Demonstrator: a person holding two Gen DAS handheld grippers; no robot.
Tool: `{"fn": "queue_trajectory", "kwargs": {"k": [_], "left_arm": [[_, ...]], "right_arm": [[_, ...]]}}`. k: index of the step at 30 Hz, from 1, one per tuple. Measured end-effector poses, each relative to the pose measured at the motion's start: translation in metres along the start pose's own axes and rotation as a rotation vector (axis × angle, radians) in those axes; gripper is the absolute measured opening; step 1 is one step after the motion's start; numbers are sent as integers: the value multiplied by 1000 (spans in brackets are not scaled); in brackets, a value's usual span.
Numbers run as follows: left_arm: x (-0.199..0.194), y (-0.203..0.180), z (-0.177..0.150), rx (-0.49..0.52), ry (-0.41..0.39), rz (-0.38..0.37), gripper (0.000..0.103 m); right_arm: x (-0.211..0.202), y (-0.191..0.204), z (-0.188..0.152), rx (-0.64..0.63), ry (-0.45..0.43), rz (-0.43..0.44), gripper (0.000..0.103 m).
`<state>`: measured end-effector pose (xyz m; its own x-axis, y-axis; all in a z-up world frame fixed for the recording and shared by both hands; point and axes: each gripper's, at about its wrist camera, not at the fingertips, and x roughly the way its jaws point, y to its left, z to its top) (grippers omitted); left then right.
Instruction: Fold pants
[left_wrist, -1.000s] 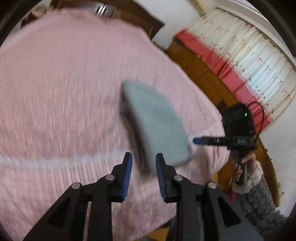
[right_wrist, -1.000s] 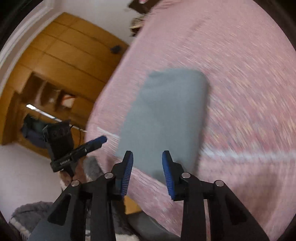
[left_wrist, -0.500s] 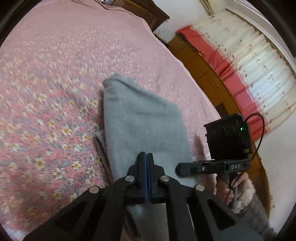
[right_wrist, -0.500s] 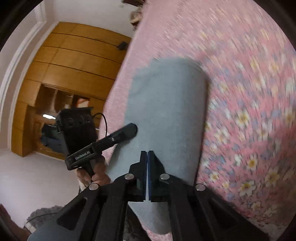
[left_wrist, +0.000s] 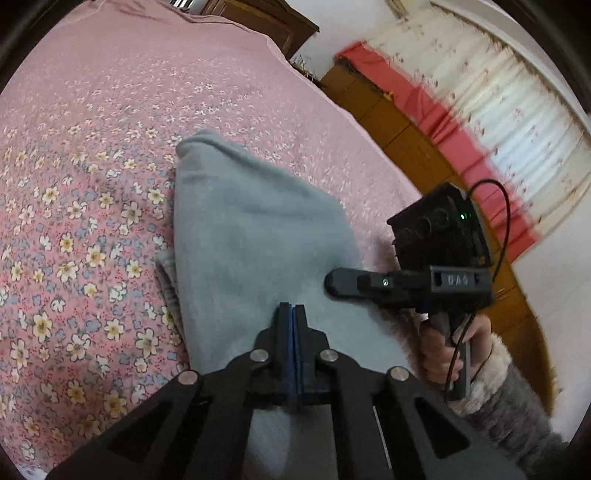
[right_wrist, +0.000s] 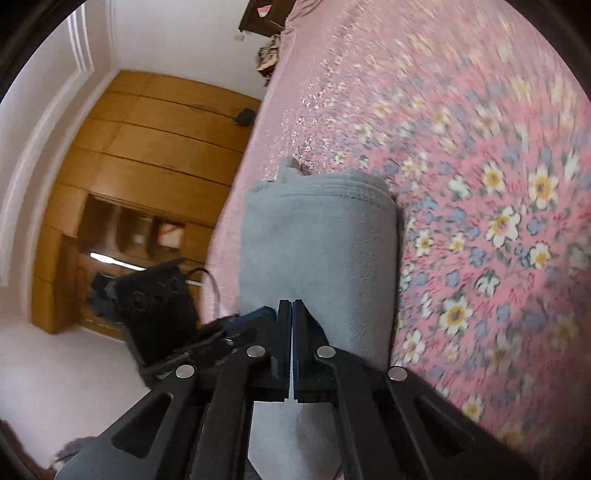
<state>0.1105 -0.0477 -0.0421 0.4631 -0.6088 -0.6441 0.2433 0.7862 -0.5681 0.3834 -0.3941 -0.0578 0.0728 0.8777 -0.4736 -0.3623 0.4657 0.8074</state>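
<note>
This is a bedroom in a home — nearly all of both views is filled by a wide bed (left_wrist: 110, 122) under a pink bedspread (right_wrist: 480, 155) printed with small white and yellow flowers. Beside it stands a built-in wooden wardrobe (right_wrist: 155, 147) with plank fronts and open cubbies holding odds and ends, set against white walls with moulded trim. On the other side hangs a pale flowered curtain (left_wrist: 491, 96) with a red band — plainly domestic furnishing.
</note>
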Motion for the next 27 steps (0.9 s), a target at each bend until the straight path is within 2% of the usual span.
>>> {"fn": "queue_trajectory", "kwargs": {"k": [1, 2, 3, 4, 5, 7, 8, 9, 10, 11, 12, 14, 16, 18, 20, 22, 25, 27], "left_arm": [[-4, -2, 0, 7, -3, 10, 2], [-9, -5, 0, 21, -6, 22, 5], [-19, -14, -2, 51, -20, 52, 15], [-27, -21, -6, 76, -41, 73, 23], [-41, -25, -13, 109, -73, 100, 43], [-73, -50, -26, 219, -173, 156, 65], [-82, -59, -32, 251, -197, 165, 76], [-95, -69, -40, 290, -225, 181, 89], [-109, -81, -51, 337, -252, 208, 94], [-112, -86, -45, 362, -267, 219, 98], [-122, -91, -59, 393, -293, 230, 99], [-136, -96, -81, 430, -349, 243, 103], [-146, -92, -92, 444, -370, 267, 103], [-142, -85, -108, 434, -354, 288, 103], [-131, -74, -117, 407, -331, 295, 103], [-119, -58, -129, 378, -326, 314, 103], [-109, -29, -141, 325, -319, 377, 103], [-106, -19, -141, 280, -307, 375, 103]], "right_arm": [[-5, 11, -1, -28, -18, -46, 3], [-13, 22, -4, -65, -43, -105, 11], [-24, 37, -9, -108, -72, -164, 24], [-35, 55, -20, -152, -112, -210, 30], [-43, 66, -30, -173, -145, -233, 36], [-57, 92, -52, -193, -223, -290, 38], [-68, 101, -66, -205, -270, -319, 44], [-81, 115, -85, -221, -339, -395, 59], [-84, 125, -100, -230, -385, -476, 67], [-82, 137, -115, -239, -436, -572, 82], [-77, 149, -132, -245, -496, -680, 89], [-68, 165, -169, -248, -615, -828, 91], [-55, 176, -202, -239, -718, -926, 96], [-36, 183, -229, -235, -780, -948, 99], [-22, 181, -240, -297, -723, -950, 103], [-3, 176, -246, -343, -661, -1016, 103], [0, 170, -258, -376, -655, -1017, 103], [2, 162, -262, -369, -652, -1004, 103]]}}
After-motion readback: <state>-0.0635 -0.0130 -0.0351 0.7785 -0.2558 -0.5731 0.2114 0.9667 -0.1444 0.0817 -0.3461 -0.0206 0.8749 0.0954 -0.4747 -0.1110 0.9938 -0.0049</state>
